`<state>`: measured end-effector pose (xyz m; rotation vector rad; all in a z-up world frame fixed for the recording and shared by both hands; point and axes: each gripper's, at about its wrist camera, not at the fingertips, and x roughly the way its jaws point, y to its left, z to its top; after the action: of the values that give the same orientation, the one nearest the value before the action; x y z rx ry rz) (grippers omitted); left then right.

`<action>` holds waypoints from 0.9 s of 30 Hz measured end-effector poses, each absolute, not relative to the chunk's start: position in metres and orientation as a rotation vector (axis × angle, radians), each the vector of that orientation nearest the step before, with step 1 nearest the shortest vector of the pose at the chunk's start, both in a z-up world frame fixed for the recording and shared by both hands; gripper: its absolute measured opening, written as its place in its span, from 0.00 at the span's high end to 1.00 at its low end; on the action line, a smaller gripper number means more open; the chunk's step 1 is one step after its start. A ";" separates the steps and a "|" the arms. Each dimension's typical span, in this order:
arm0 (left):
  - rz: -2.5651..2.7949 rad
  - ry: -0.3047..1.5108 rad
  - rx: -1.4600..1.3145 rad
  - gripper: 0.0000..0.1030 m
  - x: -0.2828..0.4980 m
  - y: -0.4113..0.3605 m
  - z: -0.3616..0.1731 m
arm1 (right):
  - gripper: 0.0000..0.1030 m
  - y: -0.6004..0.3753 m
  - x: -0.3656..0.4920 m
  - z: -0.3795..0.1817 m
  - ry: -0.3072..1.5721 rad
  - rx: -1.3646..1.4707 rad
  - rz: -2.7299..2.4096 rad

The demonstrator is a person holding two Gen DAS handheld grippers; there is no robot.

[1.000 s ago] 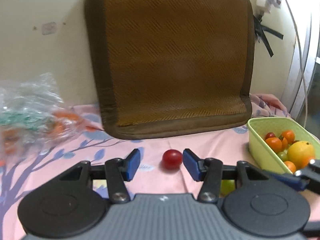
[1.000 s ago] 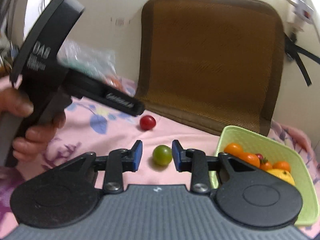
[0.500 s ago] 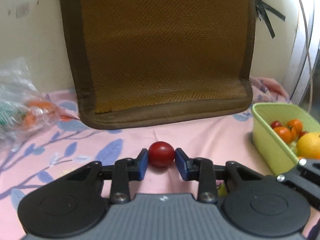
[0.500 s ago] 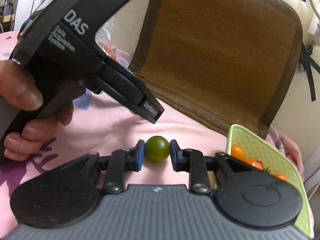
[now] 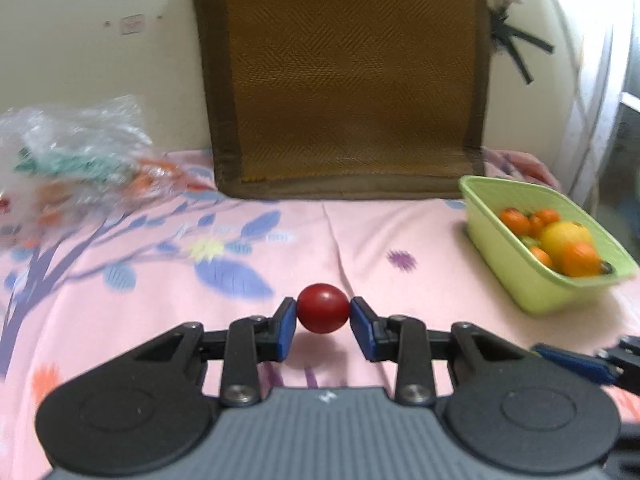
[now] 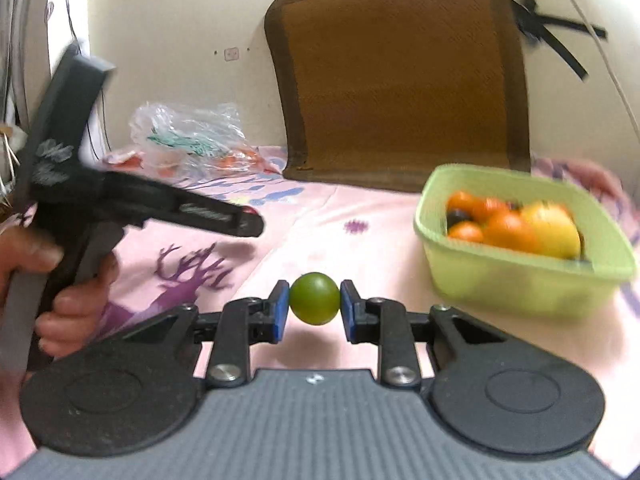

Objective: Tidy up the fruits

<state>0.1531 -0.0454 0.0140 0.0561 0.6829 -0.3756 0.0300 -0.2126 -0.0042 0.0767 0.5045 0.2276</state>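
**Both grippers loaded: red tomato left, green tomato right**

Left gripper (image 5: 323, 322): blue pads clamped on a red cherry tomato (image 5: 323, 308), one pad on each side. The tomato sits clear of the pink floral sheet (image 5: 160, 280), with its shadow on the cloth below.

Right gripper (image 6: 313, 311): fingers closed on a green cherry tomato (image 6: 315, 298), same two-sided pinch, also lifted off the sheet.

Green basket (image 5: 516, 268) sits on the sheet to the right of both grippers, well apart from the red tomato and nearer to the green one. It holds small orange tomatoes (image 6: 508, 229), a yellow citrus fruit (image 6: 554, 229) and something dark; contents are blurred.

In the right wrist view the left gripper's body crosses the frame at left, with the person's hand (image 6: 68, 280) wrapped around its handle. In the left wrist view a blue pad of the right gripper shows at the lower right edge.

Brown woven cushion (image 5: 344, 80) leans upright against the wall at the back. A clear plastic bag (image 5: 76, 160) with orange and green contents lies at the far left on the sheet.
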 end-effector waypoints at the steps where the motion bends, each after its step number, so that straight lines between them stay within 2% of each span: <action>1: -0.381 0.678 0.052 0.71 0.141 -0.043 0.014 | 0.71 -0.212 0.028 -0.007 0.507 0.082 0.226; 5: -0.364 0.682 0.071 0.70 0.114 -0.038 0.005 | 0.70 -0.207 0.032 -0.010 0.540 0.090 0.205; 7: -0.352 0.668 0.090 0.68 0.107 -0.037 0.001 | 0.65 -0.207 0.032 -0.014 0.552 0.094 0.206; 9: -0.342 0.661 0.103 0.65 0.103 -0.038 -0.001 | 0.64 -0.207 0.034 -0.015 0.553 0.102 0.208; 10: -0.332 0.653 0.111 0.63 0.101 -0.039 -0.001 | 0.61 -0.210 0.033 -0.015 0.549 0.110 0.212; 11: -0.322 0.644 0.123 0.61 0.100 -0.040 -0.002 | 0.53 -0.211 0.032 -0.015 0.543 0.120 0.213; 12: -0.320 0.645 0.127 0.60 0.100 -0.041 -0.003 | 0.52 -0.213 0.031 -0.016 0.539 0.128 0.214; 16: -0.311 0.656 0.088 0.52 0.102 -0.035 -0.003 | 0.51 -0.214 0.030 -0.017 0.543 0.139 0.228; 27: -0.304 0.606 0.068 0.47 0.093 -0.029 0.000 | 0.51 -0.215 0.030 -0.016 0.546 0.141 0.230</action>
<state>0.0931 -0.0285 -0.0001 0.0677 0.6060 -0.3039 0.0301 -0.2148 -0.0164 0.1407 0.5461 0.2302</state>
